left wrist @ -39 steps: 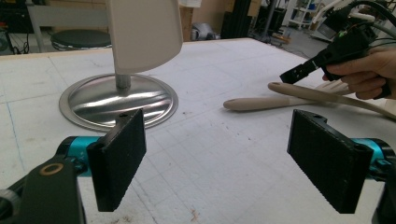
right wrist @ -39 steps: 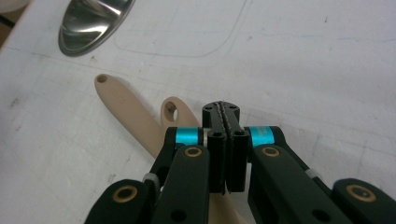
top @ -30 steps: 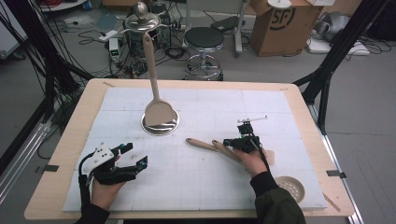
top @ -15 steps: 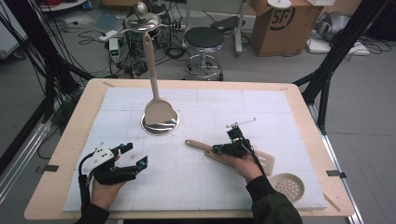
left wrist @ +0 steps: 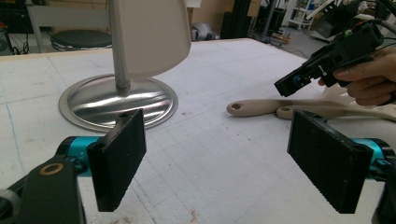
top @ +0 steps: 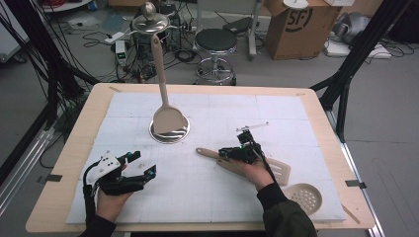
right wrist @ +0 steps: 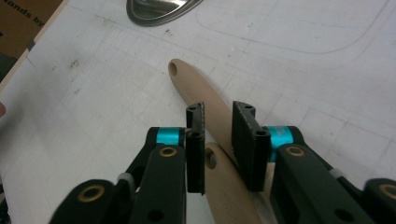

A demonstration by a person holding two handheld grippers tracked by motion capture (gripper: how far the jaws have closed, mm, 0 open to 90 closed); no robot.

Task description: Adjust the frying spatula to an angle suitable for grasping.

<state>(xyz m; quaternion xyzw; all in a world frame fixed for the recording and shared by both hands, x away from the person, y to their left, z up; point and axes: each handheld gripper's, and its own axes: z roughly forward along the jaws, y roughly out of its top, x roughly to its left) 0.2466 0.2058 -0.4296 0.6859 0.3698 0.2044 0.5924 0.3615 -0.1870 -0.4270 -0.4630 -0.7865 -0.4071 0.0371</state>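
Two pale wooden utensils lie side by side at the right of the white mat: a slotted spatula [top: 279,171] and a skimmer spoon [top: 305,197], handles pointing left. My right gripper [top: 228,154] hovers low over those handles. In the right gripper view its jaws [right wrist: 219,112] straddle the longer handle [right wrist: 187,86]; they have just been opening, and the pads stand a little off the wood. The second handle end [right wrist: 219,182] lies just under them. My left gripper [top: 143,164] rests at the front left, jaws wide open on nothing [left wrist: 219,140].
A metal stand with a round base [top: 169,133] rises mid-table, and a wooden turner [top: 167,118] hangs on it with its blade near the base. The base [left wrist: 116,100] is just beyond my left jaws. Stool, boxes and cables stand behind the table.
My right hand has slid left along the wooden handles, uncovering more of the skimmer spoon, and its jaws have parted. The left hand has stayed put.
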